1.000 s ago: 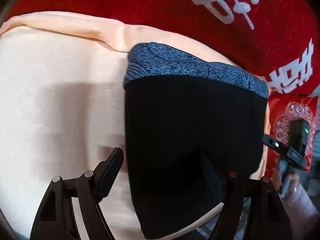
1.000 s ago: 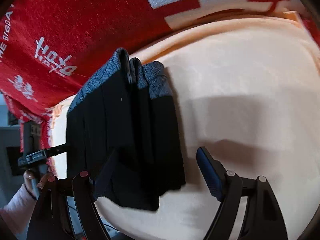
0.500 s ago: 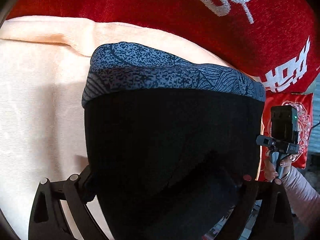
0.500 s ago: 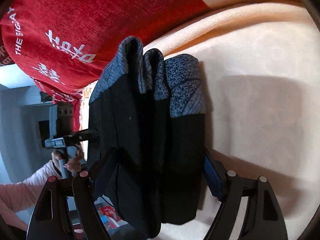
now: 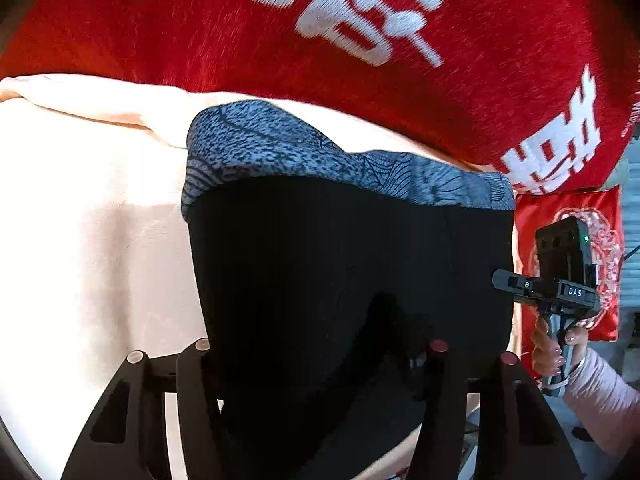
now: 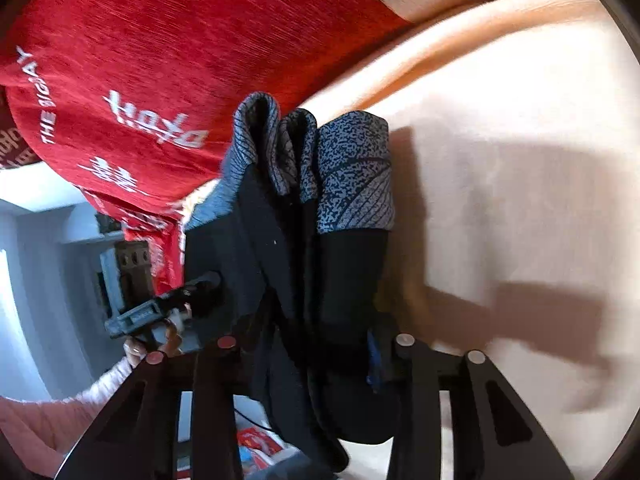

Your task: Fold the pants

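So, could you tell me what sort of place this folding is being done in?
Most likely a home bedroom or living room: the pants hang over a peach sheet, with a red blanket bearing white lettering behind and a red embroidered cushion alongside.

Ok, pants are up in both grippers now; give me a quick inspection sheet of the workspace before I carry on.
Surface: peach sheet, bare where it shows, with a raised fold along its far edge.
Job's things: black pants folded in layers, blue-grey patterned waistband at the far end.
Clutter: nothing seen on the sheet.
Grippers: left gripper shut on the pants; right gripper shut on the pants from the other side.
Cables: one thin dark cord below the right gripper; where it runs is unclear.
Surroundings: red blanket with white lettering behind; small red cushion at the side.
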Action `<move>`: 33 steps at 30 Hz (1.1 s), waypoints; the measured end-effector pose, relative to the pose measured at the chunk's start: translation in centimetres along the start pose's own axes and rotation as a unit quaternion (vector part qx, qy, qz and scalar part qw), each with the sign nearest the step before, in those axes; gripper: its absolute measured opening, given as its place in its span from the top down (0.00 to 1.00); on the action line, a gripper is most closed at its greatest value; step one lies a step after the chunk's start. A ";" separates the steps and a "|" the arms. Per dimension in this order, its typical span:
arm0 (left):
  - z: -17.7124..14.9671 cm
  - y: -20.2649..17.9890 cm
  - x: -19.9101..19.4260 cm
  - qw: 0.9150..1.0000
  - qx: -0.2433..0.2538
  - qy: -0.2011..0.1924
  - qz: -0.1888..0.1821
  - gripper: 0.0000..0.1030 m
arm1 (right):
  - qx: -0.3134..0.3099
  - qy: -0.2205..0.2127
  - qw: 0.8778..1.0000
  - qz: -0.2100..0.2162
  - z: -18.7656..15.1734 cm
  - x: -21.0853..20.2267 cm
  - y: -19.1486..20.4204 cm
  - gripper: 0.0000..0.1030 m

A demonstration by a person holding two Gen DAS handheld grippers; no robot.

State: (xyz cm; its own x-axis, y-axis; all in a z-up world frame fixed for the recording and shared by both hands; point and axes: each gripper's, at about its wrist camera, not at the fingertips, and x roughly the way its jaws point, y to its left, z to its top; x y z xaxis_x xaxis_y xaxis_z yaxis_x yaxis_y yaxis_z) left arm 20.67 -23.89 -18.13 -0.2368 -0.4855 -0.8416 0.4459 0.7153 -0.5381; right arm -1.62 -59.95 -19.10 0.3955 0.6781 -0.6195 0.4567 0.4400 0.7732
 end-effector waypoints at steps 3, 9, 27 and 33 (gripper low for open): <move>-0.6 -0.9 -1.2 1.000 0.004 -0.004 -0.006 0.42 | -0.001 -0.003 1.000 0.015 -0.8 -0.8 0.7 0.63; -3.0 -2.3 -2.3 1.000 0.008 0.006 -0.006 0.42 | 0.013 0.004 1.000 0.027 -3.8 -1.5 1.3 0.63; -7.8 0.9 0.9 1.000 -0.022 0.003 0.014 0.21 | 0.039 0.012 0.999 -0.009 -9.4 1.2 -1.7 0.52; -8.3 0.9 -0.4 0.998 -0.026 -0.011 0.064 0.18 | 0.036 0.002 0.997 -0.064 -10.0 0.3 -0.3 0.38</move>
State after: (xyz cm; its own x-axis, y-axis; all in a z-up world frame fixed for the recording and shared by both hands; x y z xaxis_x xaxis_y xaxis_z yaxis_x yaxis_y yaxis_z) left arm 13.95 -18.91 -18.69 -0.1617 -0.3998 -0.9022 0.4248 0.7970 -0.4294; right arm -9.58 -54.05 -18.18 0.3274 0.6212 -0.7120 0.5597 0.4796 0.6758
